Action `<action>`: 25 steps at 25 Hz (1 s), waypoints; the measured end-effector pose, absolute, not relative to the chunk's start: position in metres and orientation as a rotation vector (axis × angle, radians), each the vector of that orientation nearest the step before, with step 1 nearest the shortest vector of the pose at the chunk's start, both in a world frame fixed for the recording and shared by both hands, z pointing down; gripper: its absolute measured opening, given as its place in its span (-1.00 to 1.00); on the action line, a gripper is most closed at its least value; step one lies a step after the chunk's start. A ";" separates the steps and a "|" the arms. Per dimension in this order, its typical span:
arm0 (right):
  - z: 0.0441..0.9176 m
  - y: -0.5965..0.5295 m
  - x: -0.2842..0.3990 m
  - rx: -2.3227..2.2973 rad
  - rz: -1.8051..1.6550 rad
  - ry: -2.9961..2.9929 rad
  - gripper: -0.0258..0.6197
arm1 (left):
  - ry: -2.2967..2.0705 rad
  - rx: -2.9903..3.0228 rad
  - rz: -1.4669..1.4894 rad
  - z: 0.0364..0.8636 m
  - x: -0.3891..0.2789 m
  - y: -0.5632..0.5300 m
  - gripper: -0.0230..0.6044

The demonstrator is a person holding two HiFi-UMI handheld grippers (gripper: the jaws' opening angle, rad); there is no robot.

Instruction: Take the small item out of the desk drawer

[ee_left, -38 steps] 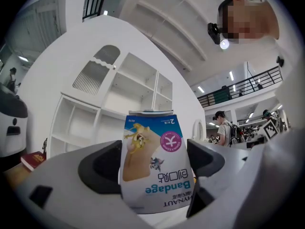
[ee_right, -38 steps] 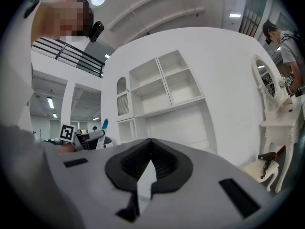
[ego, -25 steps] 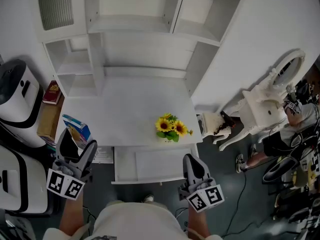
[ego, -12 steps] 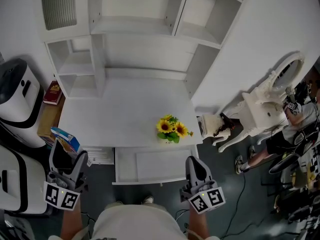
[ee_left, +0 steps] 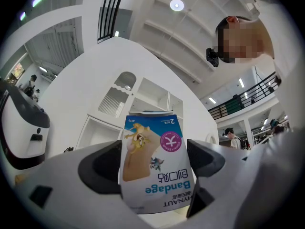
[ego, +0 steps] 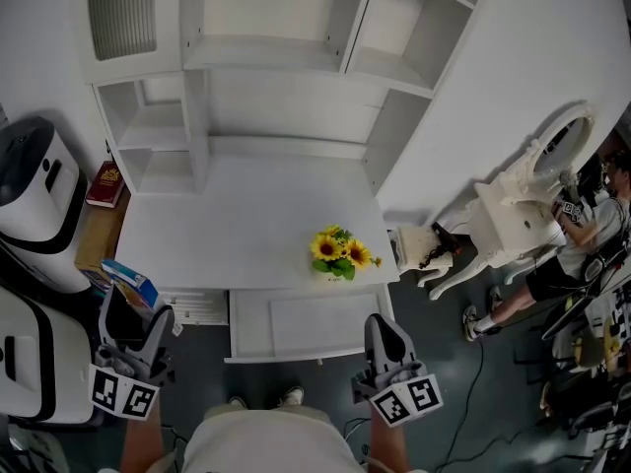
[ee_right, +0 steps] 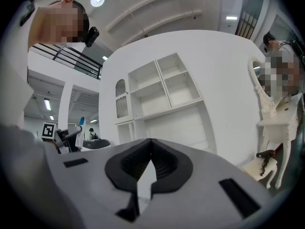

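Observation:
My left gripper is shut on a small blue-and-white bandage box, held off the desk's left front corner. In the left gripper view the box stands upside down between the dark pads of the left gripper, pressed on both sides. The white desk drawer is pulled out under the desktop, and its inside looks bare. My right gripper hovers at the drawer's right front corner. In its own view the right gripper has its pads together with nothing between them.
A bunch of sunflowers stands on the desk's front right. White shelves rise behind the desk. A white machine, a red book and a brown box sit left. An ornate white vanity and a seated person are right.
My left gripper has drawn back toward me and to the left with the bandage box in it. The right gripper has barely moved.

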State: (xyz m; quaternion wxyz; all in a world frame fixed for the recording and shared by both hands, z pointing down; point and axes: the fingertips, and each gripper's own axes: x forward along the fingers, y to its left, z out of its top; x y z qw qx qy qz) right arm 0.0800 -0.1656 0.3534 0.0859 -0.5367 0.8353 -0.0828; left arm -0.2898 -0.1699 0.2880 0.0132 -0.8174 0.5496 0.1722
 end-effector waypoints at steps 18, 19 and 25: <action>0.361 -0.128 0.078 -1.669 -0.233 2.497 -0.89 | 1.674 -2.556 0.544 0.287 -0.290 -0.146 0.45; 0.361 -0.127 0.078 -1.669 -0.235 2.496 -0.89 | 1.672 -2.557 0.545 0.286 -0.290 -0.146 0.45; 0.359 -0.125 0.078 -1.676 -0.239 2.490 -0.89 | 1.665 -2.568 0.548 0.286 -0.290 -0.146 0.45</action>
